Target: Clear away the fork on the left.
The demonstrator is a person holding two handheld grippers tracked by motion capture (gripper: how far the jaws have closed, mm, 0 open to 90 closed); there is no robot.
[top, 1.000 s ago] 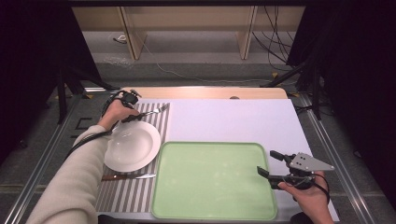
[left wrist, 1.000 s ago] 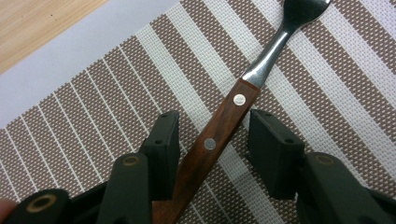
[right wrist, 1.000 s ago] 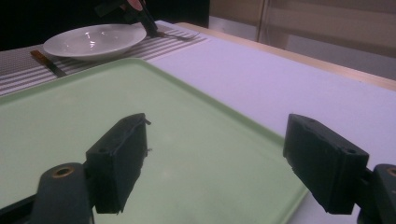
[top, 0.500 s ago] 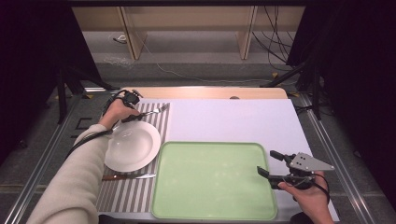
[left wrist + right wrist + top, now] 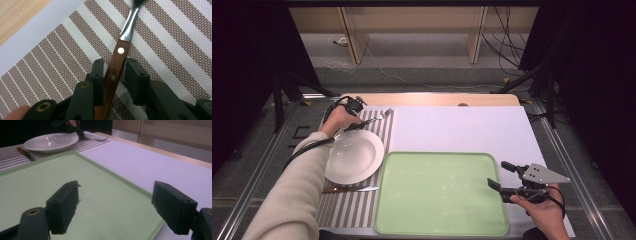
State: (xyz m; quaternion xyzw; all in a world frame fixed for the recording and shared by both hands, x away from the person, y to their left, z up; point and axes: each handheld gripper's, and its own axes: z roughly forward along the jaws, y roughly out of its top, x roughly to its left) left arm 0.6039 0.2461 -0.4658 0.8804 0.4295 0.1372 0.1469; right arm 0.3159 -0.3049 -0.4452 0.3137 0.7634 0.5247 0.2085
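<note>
Left gripper view: fork (image 5: 117, 66) handle between closing left hand-held gripper (image 5: 114, 75) jaws, unclamped, tines pointing away.

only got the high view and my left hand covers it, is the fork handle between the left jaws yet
observer: yes, the left gripper view has the fork handle lying between the jaws of the left gripper, which have just been closing.
operator: clamped on it?
observer: not fully; one pad is against the handle, and a gap shows at the other pad.
operator: wood or metal part
observer: the wood, between its two rivets, short of the metal neck.
operator: right one got anything in it
observer: no, the right gripper is wide open with bare green tray below its jaws.
</note>
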